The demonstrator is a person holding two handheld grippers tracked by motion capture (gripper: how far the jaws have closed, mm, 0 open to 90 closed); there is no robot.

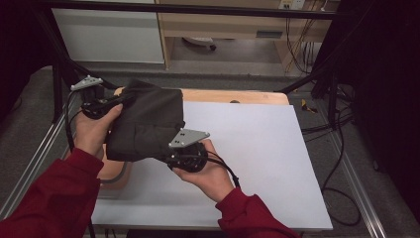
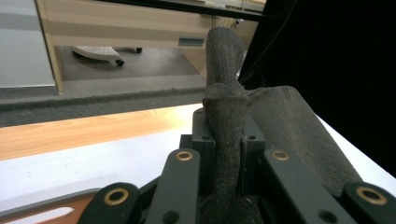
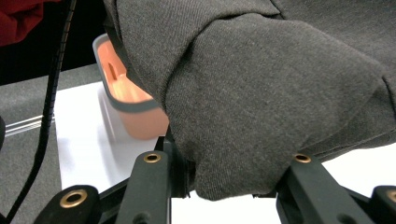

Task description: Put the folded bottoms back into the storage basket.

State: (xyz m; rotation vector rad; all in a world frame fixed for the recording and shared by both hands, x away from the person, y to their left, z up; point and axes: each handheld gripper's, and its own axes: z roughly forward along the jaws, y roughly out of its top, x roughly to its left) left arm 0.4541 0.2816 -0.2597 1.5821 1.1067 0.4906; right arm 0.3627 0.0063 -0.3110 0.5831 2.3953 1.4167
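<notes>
Above white table [image 1: 257,148], dark cloth [image 1: 148,124], both grippers' jaws clamped on it

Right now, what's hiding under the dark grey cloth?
Under the dark grey folded cloth, the rim and one end of an orange plastic bin peek out, standing on the white table sheet. The cloth covers the bin's inside, so its contents stay unseen.

Dark red long sleeves [image 1: 59,193] on both forearms. Left hand-held gripper [image 1: 116,101] and right hand-held gripper [image 1: 171,156]: black bodies, grey three-cornered top plates with small dark holes, trailing black cables, black jaw links with brass-ringed pivots.
</notes>
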